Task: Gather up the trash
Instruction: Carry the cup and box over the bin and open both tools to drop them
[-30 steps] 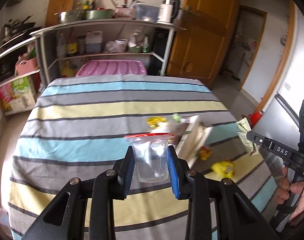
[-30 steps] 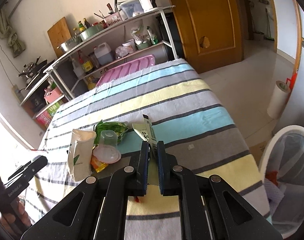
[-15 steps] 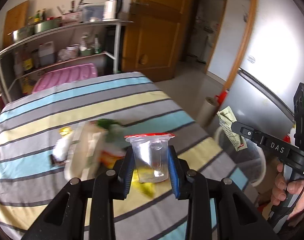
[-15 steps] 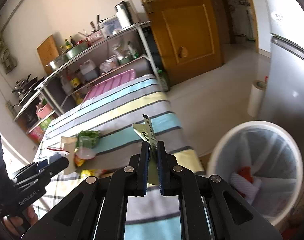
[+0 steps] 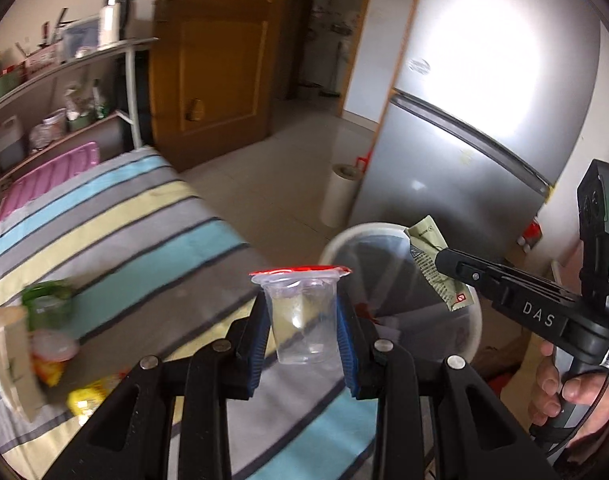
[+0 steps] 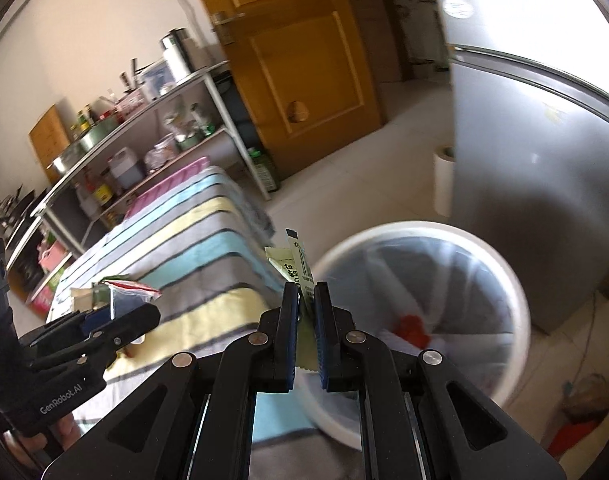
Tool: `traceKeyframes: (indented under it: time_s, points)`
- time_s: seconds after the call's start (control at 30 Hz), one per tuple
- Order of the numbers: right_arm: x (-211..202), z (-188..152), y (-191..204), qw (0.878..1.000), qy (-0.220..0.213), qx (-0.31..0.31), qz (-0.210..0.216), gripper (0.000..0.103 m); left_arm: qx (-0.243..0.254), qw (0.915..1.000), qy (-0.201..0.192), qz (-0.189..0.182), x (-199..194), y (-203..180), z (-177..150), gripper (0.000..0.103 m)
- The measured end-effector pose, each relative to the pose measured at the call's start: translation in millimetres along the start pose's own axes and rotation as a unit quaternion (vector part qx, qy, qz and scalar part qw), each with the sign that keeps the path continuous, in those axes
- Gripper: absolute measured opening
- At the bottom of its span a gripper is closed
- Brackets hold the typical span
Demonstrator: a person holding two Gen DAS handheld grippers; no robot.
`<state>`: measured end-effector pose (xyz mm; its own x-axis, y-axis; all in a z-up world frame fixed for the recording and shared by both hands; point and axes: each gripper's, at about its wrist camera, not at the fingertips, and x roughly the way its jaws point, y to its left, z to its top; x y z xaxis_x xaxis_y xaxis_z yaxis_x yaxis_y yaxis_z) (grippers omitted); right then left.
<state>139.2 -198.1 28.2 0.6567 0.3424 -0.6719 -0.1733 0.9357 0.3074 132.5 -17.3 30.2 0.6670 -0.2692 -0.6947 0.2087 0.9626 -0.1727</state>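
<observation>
trash is partly gathered and partly still out. the left gripper has its fingers pressed on the sides of a clear plastic cup with a peeled red foil lid, held upright over the edge of the striped worktop and just short of the white bin. the right gripper has its fingers nearly together, pinching a pale green sachet that sticks up between them; in the left wrist view it hangs over the bin's mouth. the bin, lined with a clear bag, already has something red and something white at the bottom, so some rubbish appears to be in. neither held piece has been let go yet. left on the worktop is a small heap: a green packet, a paper bag, a lidded small cup and a yellow wrapper, though blur makes them hard to name surely. by my reading, two drops come next, then another trip for that heap.
</observation>
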Motion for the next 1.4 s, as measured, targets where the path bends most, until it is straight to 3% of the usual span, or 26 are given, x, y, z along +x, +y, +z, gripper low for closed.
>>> traceKeyframes:
  time_s: [0.47,0.83,0.93,1.0,1.07,1.17,1.23,1.4]
  points:
    - [-1,-13,-73,0.998,0.025,0.036,-0.049,0.008,0.052,0.9958,0.061,-0.046,62,-73,2,0.033]
    - [12,-21,-84,0.996,0.043,0.037,-0.068,0.008,0.050,0.9945,0.081,-0.044,75,-76,-3,0.034]
    - [12,-22,-85,0.996,0.042,0.035,-0.076,0.009,0.050,0.9948,0.081,-0.037,74,-76,-3,0.042]
    - [11,-21,-85,0.996,0.042,0.034,-0.075,0.009,0.051,0.9953,0.074,-0.037,71,-76,-3,0.054]
    - [12,-22,-85,0.995,0.043,0.032,-0.082,0.010,0.049,0.9956,0.071,-0.036,69,-75,-2,0.057]
    - [10,-21,-82,0.995,0.039,0.034,-0.082,0.018,0.045,0.9957,0.071,-0.039,67,-72,-2,0.058]
    - [9,-22,-81,0.995,0.036,0.035,-0.081,0.032,0.041,0.9961,0.069,-0.036,65,-69,-2,0.059]
    - [4,-21,-76,0.996,0.031,0.032,-0.083,0.033,0.031,0.9970,0.062,-0.035,57,-61,-2,0.059]
